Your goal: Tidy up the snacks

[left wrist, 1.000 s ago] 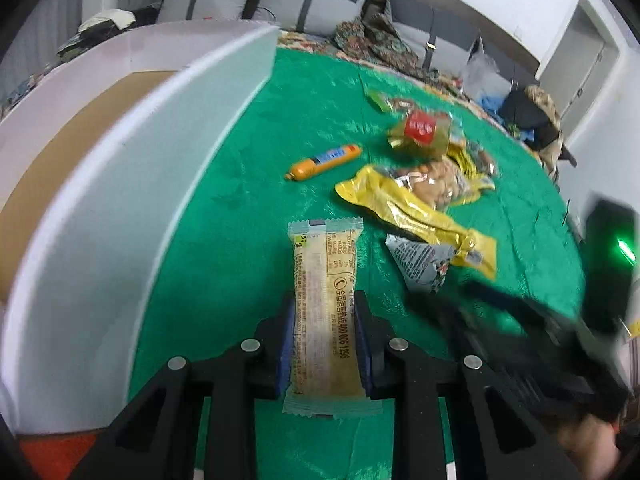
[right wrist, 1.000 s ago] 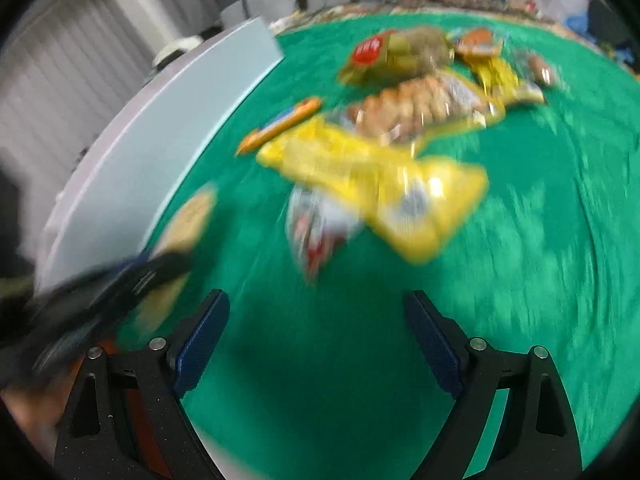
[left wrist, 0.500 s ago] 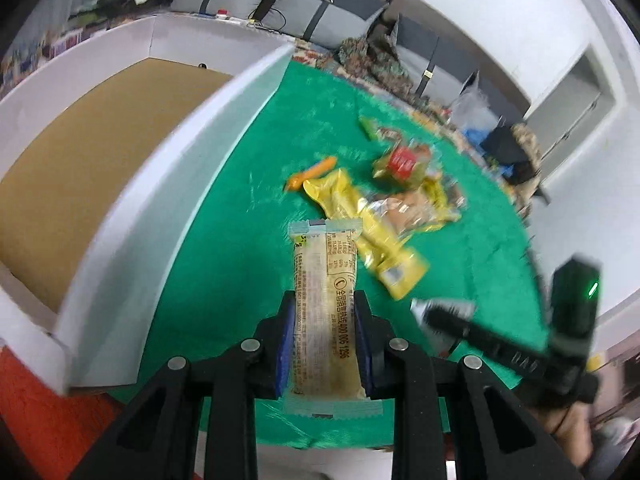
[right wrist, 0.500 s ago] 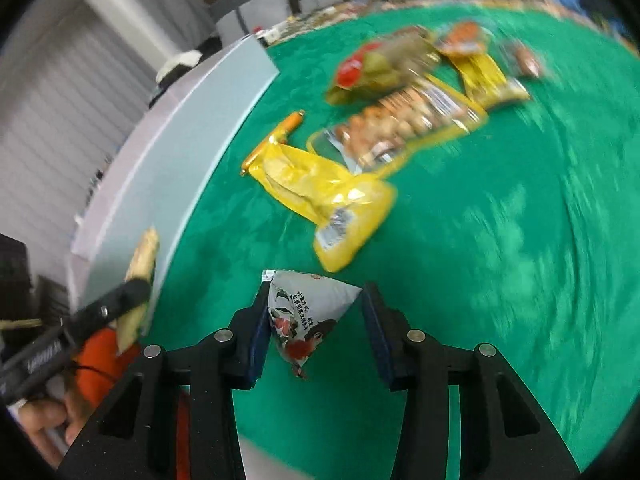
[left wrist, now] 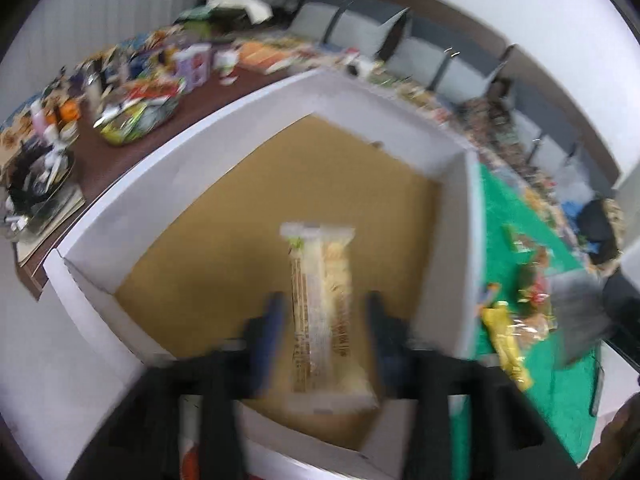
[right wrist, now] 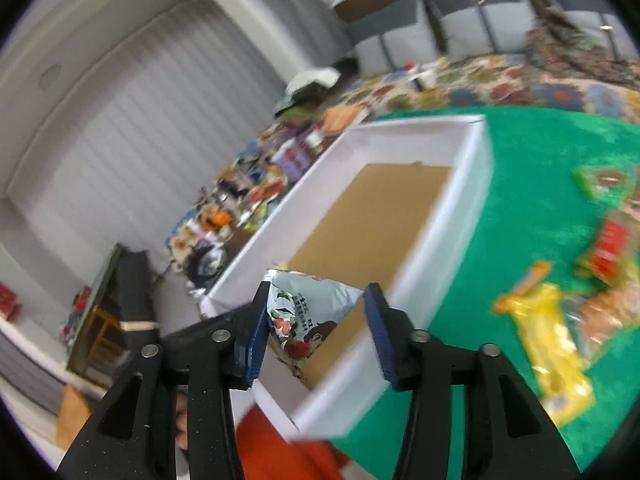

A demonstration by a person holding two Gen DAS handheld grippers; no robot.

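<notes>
My left gripper (left wrist: 322, 316) is over the white box (left wrist: 200, 132) with its brown cardboard floor. A long pale cracker packet (left wrist: 324, 300) lies between its jaws, which now stand a little apart from the packet's sides; the view is blurred. My right gripper (right wrist: 316, 320) is shut on a small silver snack pouch with red print (right wrist: 308, 312) and holds it above the near corner of the white box (right wrist: 476, 168). Other snacks lie on the green cloth (right wrist: 528, 148): a yellow packet (right wrist: 556, 344) and a red-labelled bag (right wrist: 608, 248).
A dark table with many cluttered items (left wrist: 120, 92) stands beyond the box. Grey sofas (left wrist: 420, 52) line the far wall. An orange surface (right wrist: 280, 452) shows below the box's near corner. More snack packets (left wrist: 516, 320) lie right of the box.
Both grippers have swung left from the green cloth to above the white box, each carrying its packet. The left jaws have widened around the cracker packet.
</notes>
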